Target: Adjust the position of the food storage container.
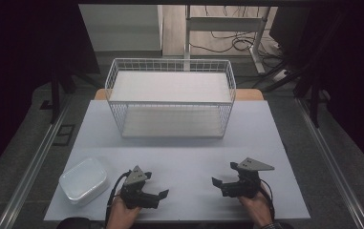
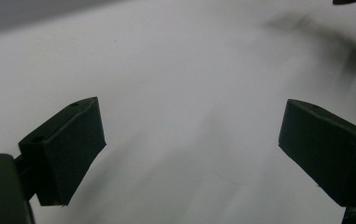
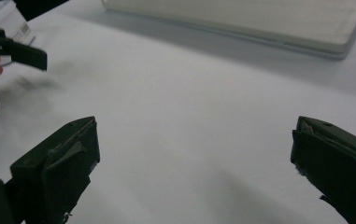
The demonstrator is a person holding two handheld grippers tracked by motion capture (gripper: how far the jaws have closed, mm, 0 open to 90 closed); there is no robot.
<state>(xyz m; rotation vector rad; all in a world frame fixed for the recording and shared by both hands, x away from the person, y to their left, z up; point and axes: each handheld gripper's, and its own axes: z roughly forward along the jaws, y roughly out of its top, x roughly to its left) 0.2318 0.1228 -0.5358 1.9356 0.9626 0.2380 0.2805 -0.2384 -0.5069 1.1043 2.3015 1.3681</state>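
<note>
Table: a pale grey-white tabletop, with a strip of wooden edge showing at its far side.
Floor: dark grey carpet around the table, with a metal rail along each side.
Far floor: lighter wood-toned boards beyond the table, with loose black cables lying across them.
Furniture: a white metal desk frame standing at the back.
Wall: a white panel at the back left.
Sides: black curtains on both sides.
Light: dim and even.

My arms are cut off at the bottom edge; the tub's inside is too blurry to see.
</note>
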